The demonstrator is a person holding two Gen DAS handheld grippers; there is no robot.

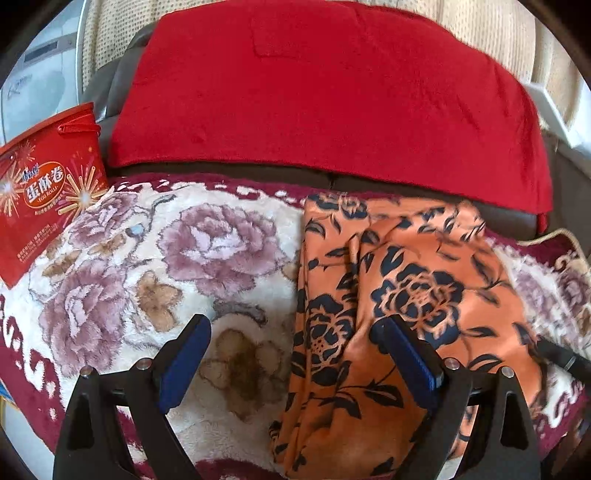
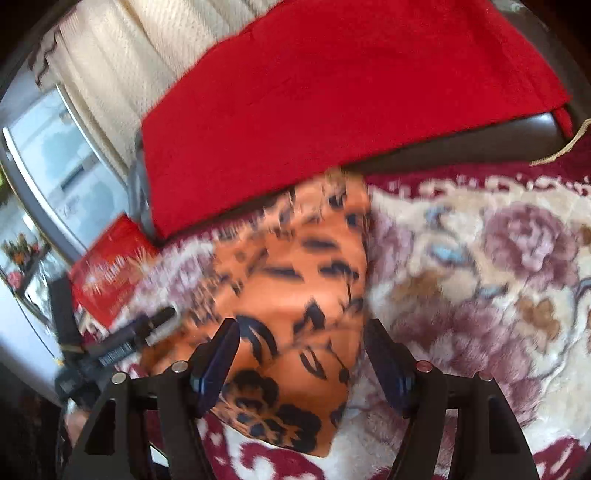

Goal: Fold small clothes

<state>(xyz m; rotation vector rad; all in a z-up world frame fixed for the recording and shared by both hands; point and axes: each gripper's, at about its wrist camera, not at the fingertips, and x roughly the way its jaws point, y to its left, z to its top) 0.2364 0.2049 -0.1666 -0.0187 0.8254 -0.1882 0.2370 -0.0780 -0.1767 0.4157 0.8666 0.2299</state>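
An orange garment with a dark blue flower print [image 1: 399,295] lies folded lengthwise on a cream and maroon floral blanket [image 1: 147,266]. My left gripper [image 1: 291,332] is open above the garment's left edge, its right finger over the cloth, holding nothing. In the right wrist view the garment [image 2: 295,288] is blurred by motion. My right gripper [image 2: 301,343] is open over the garment's near end, empty. The left gripper's body [image 2: 122,343] shows at the left of the right wrist view.
A red towel [image 1: 325,92] covers the dark sofa back behind the blanket. A red egg-roll snack box [image 1: 44,184] stands at the blanket's left edge. A white appliance [image 1: 33,85] is beyond it, with cream fabric [image 1: 491,33] behind.
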